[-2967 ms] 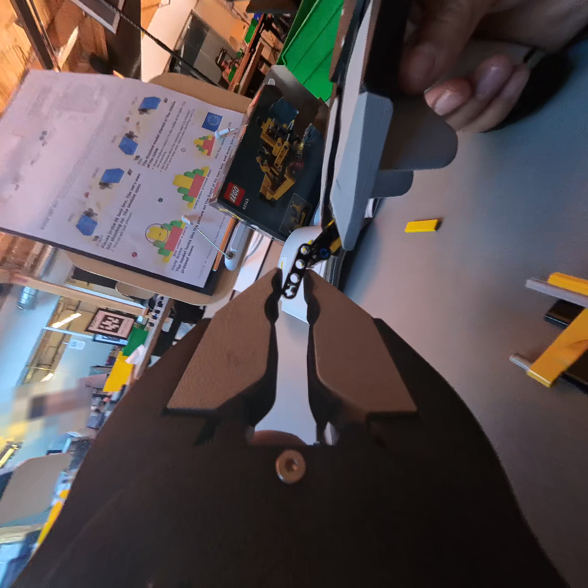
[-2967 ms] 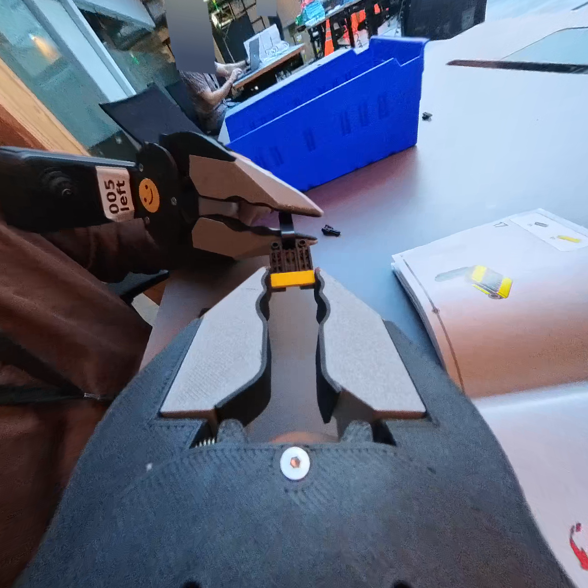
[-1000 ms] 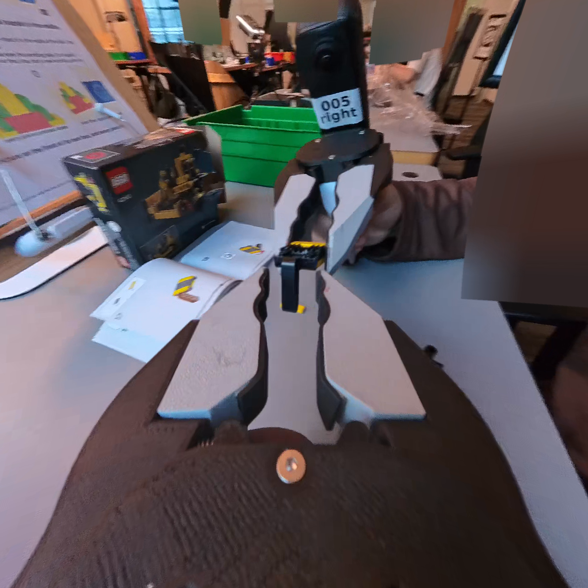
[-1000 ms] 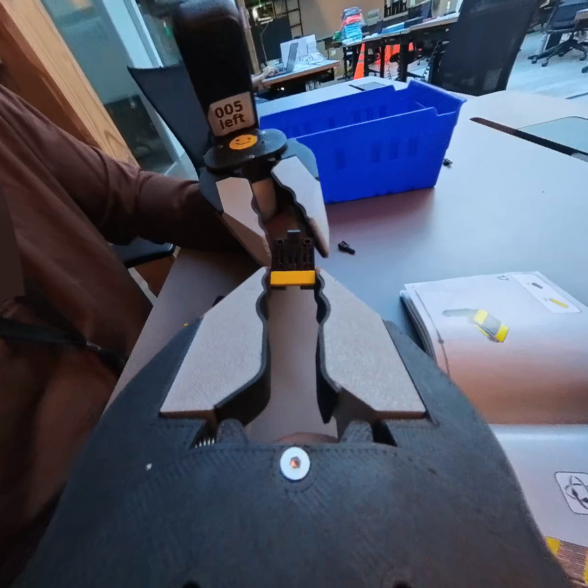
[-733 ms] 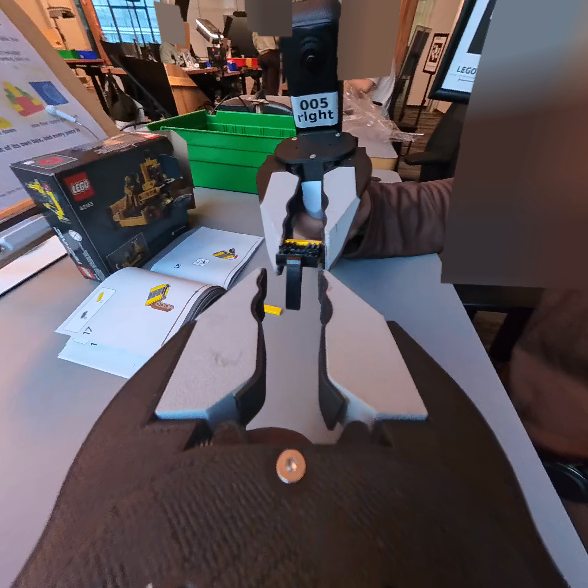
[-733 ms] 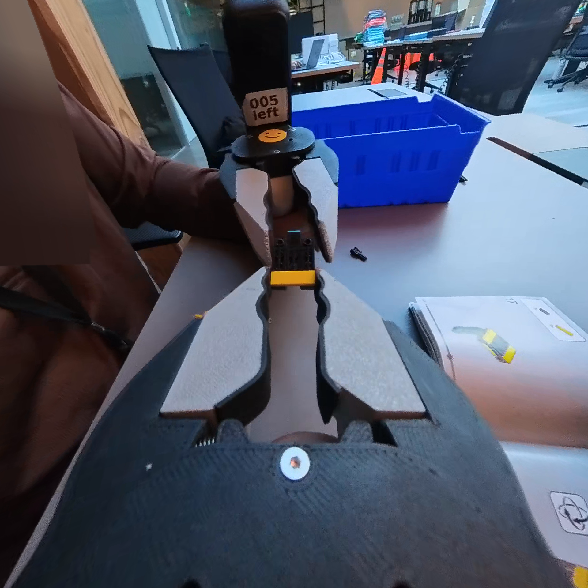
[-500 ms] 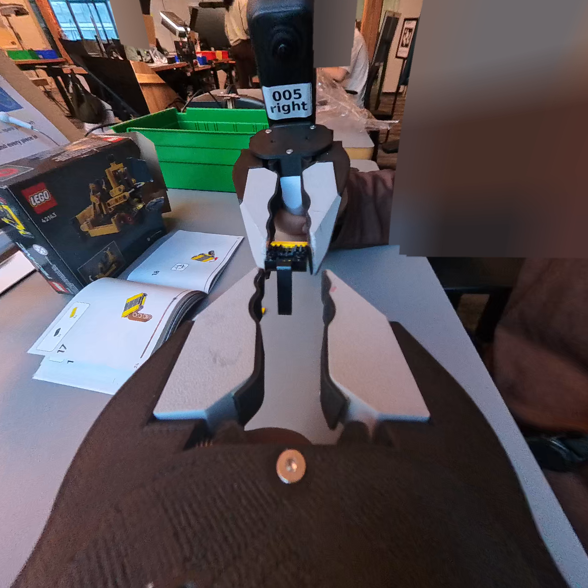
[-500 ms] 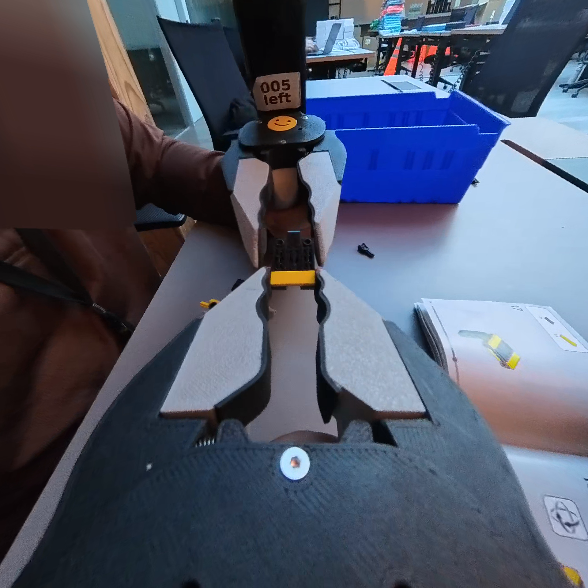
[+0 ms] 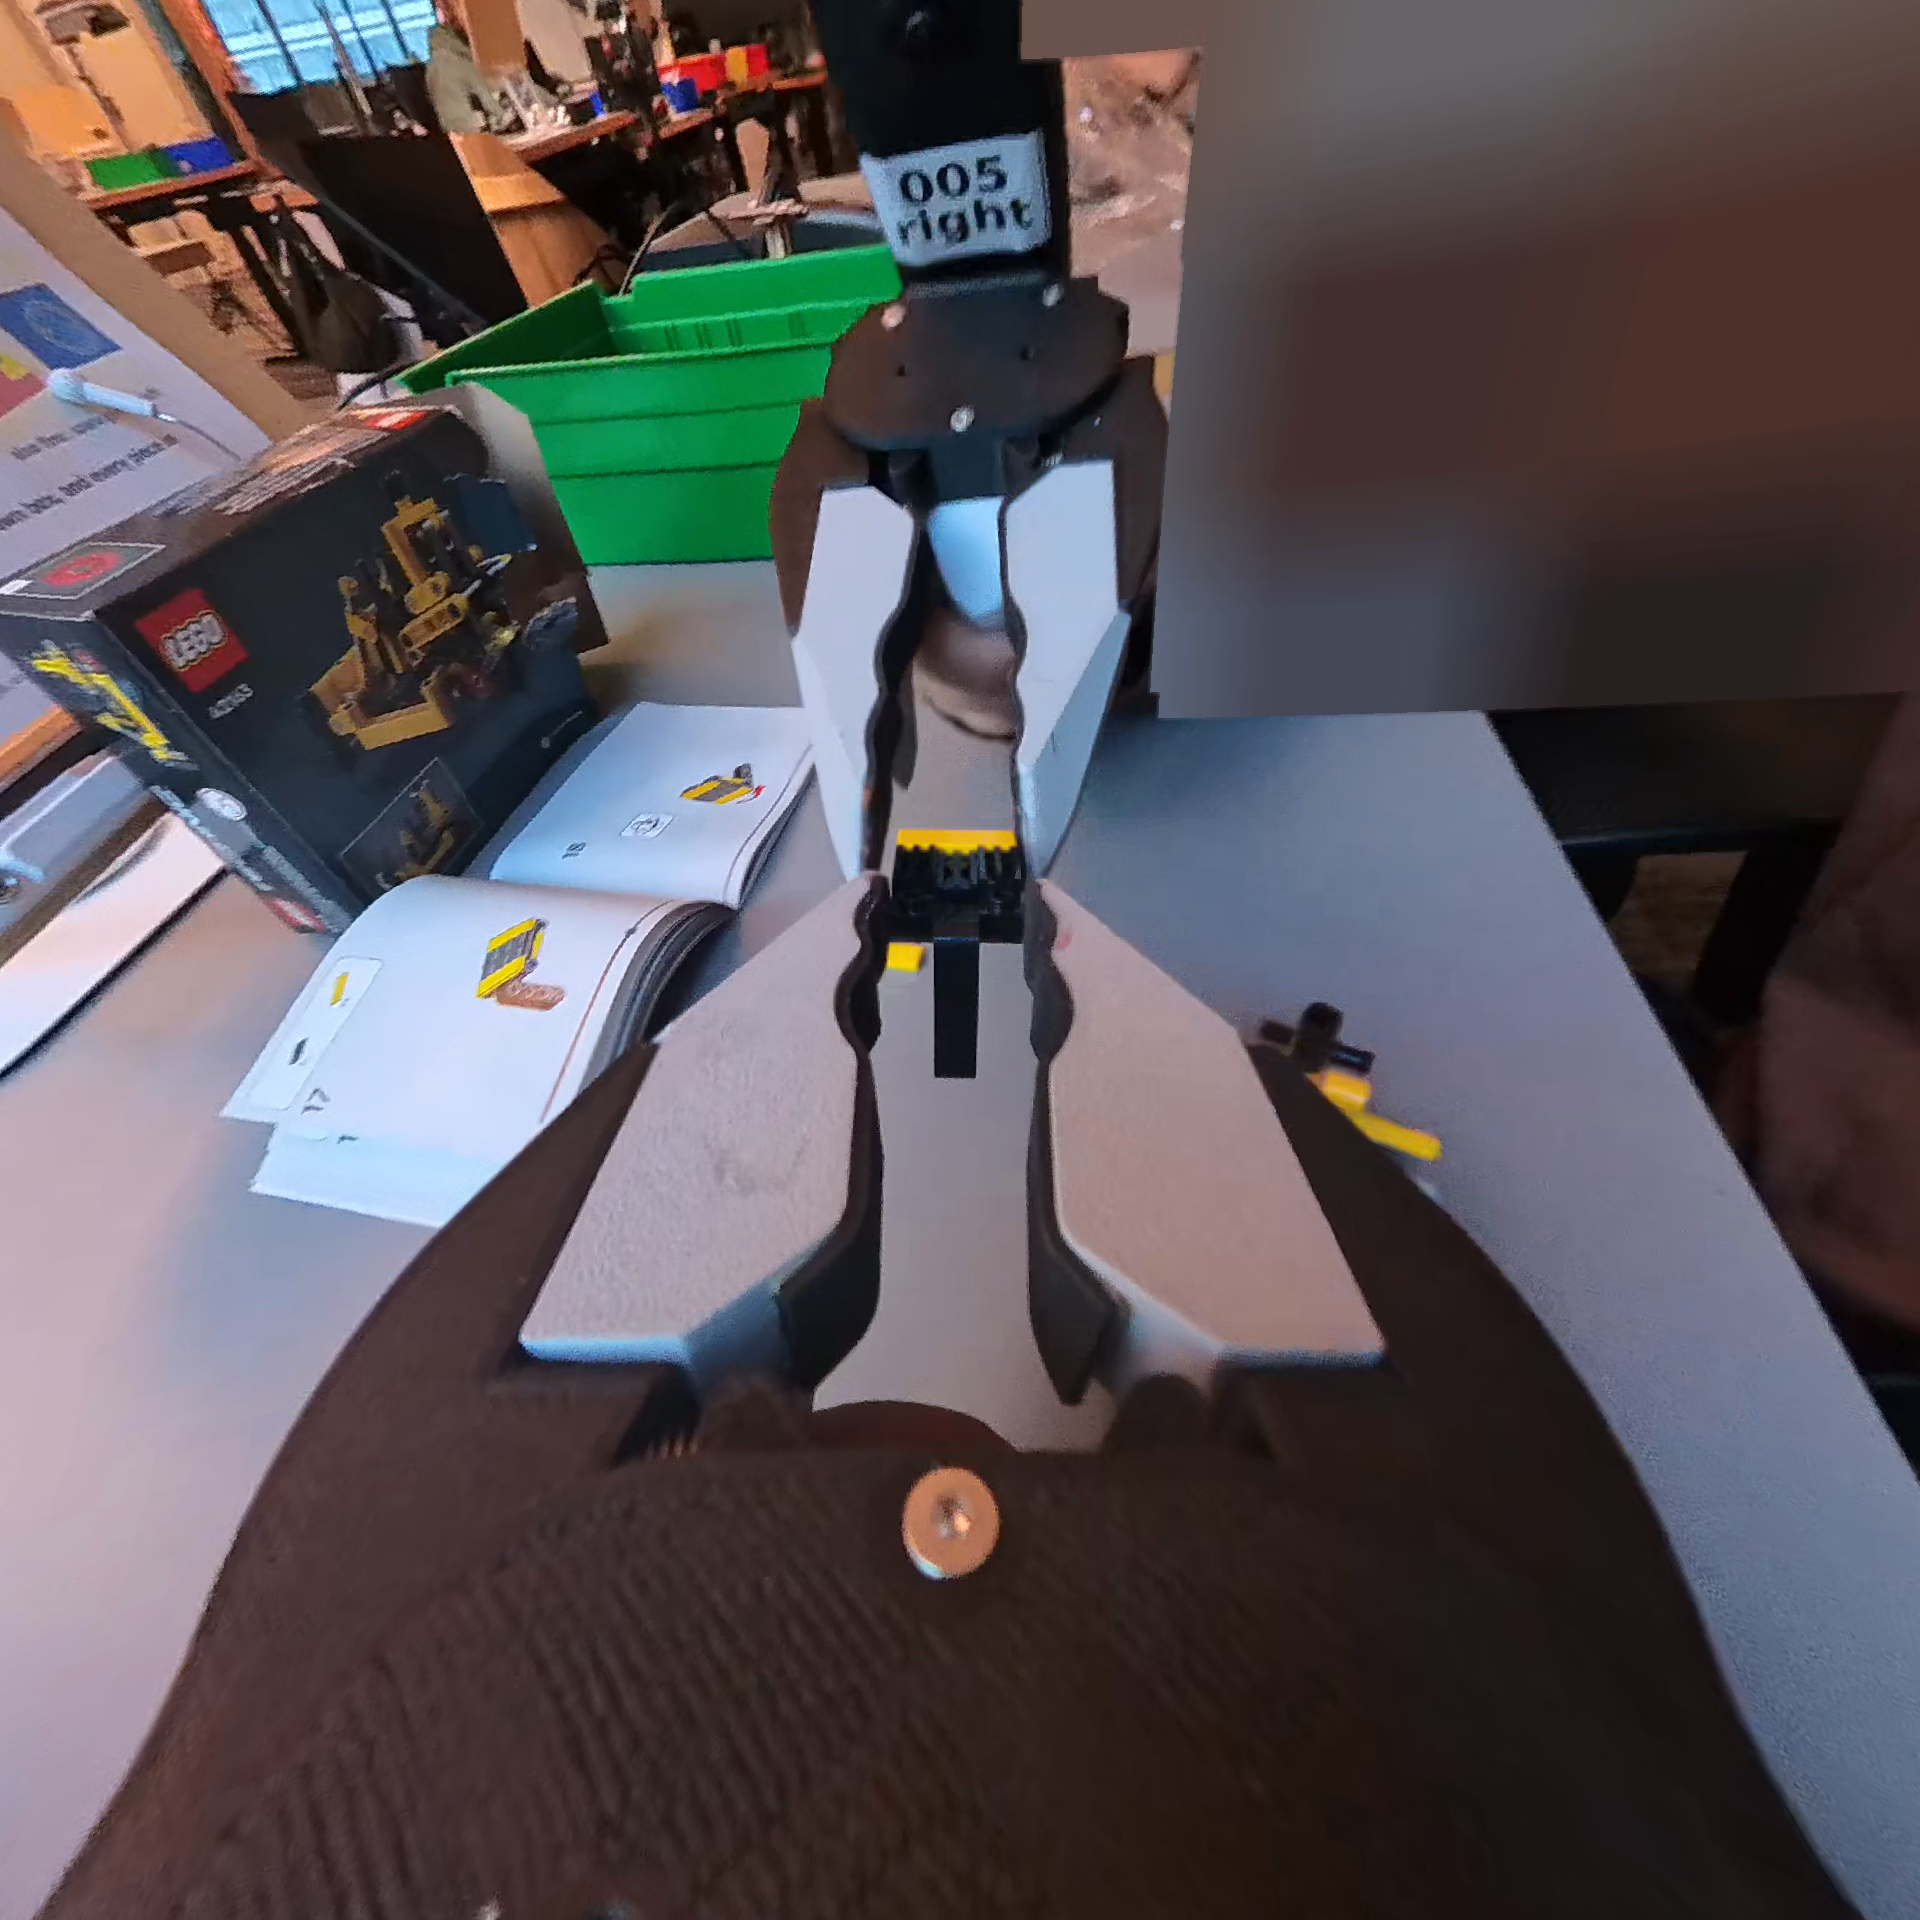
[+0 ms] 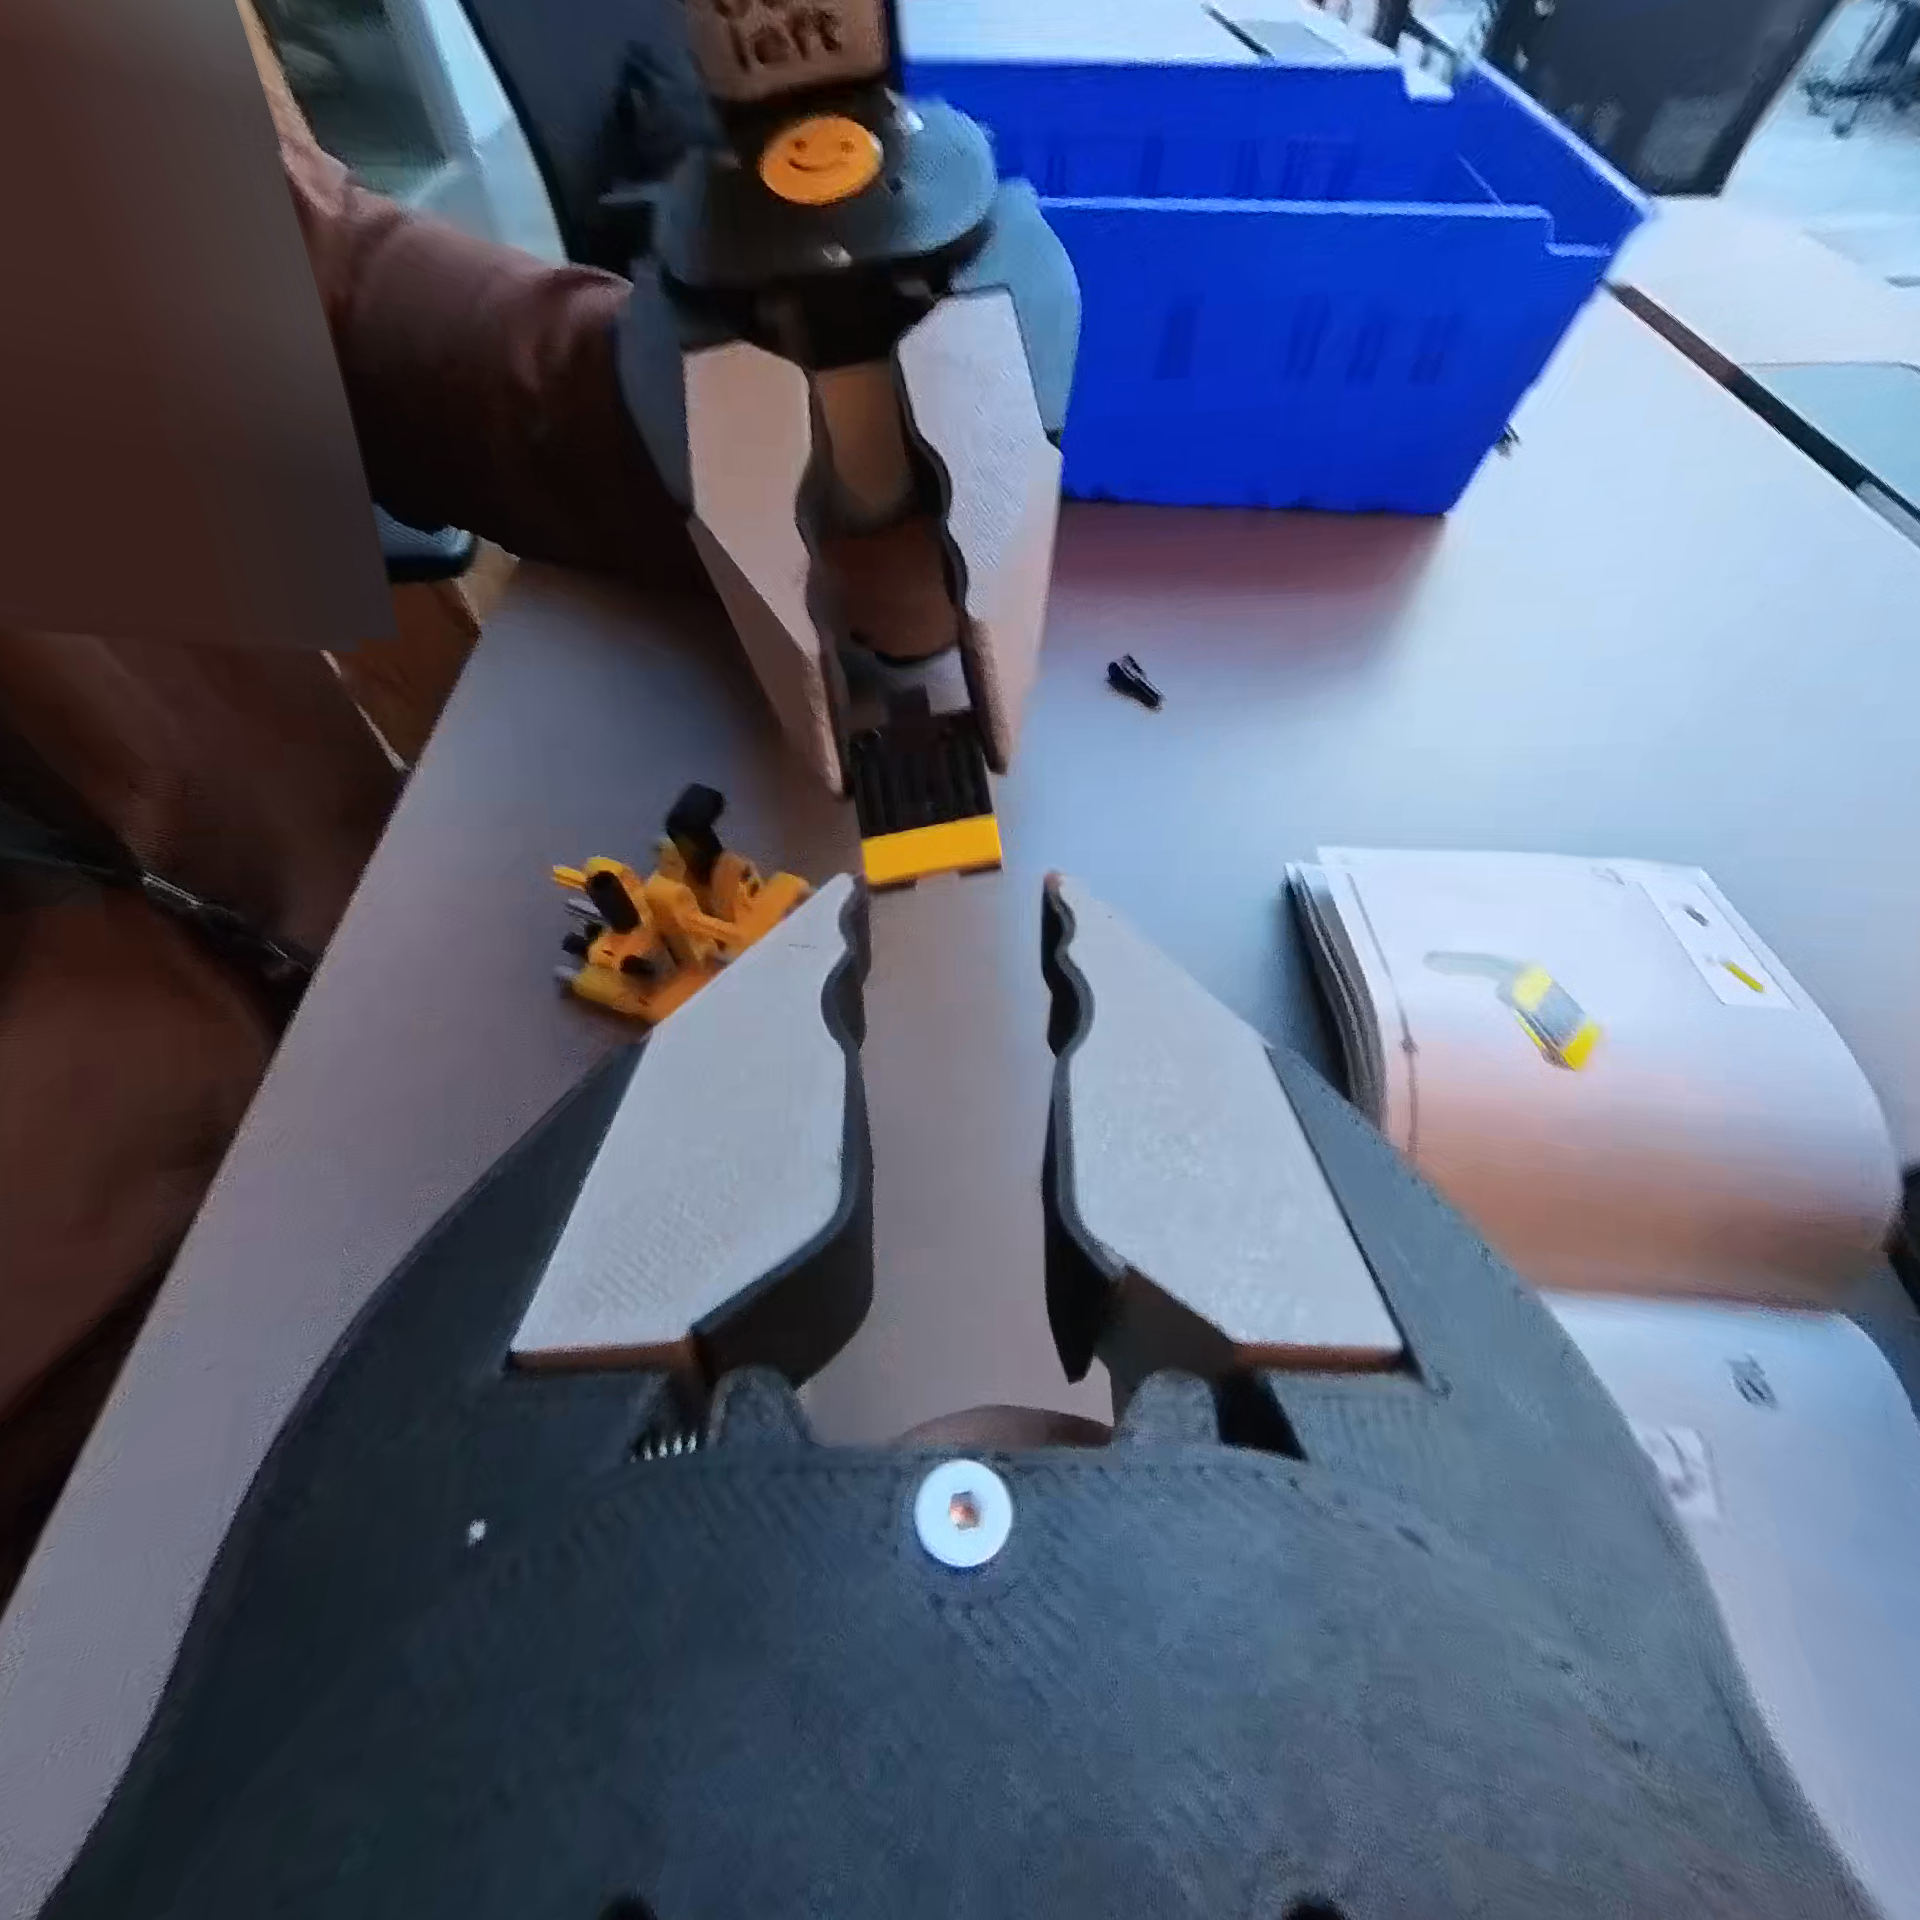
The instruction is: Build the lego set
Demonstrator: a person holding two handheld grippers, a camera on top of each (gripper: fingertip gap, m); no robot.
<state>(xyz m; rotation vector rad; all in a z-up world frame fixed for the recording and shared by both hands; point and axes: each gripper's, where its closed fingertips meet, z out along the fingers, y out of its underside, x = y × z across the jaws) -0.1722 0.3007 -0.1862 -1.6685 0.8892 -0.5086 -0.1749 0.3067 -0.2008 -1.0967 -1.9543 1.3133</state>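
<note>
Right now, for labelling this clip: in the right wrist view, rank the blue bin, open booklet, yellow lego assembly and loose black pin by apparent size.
1-2. blue bin and open booklet: they look about alike; the booklet is nearer, so no ranking.
3. yellow lego assembly.
4. loose black pin.

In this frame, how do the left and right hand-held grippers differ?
The left hand-held gripper is clamped on the black and yellow lego piece; the right hand-held gripper is open and empty. The left carries an orange smiley sticker on its round base; the right's base is plain black. Both have the same wavy-edged fingers and meet tip to tip above the grey table.
</note>
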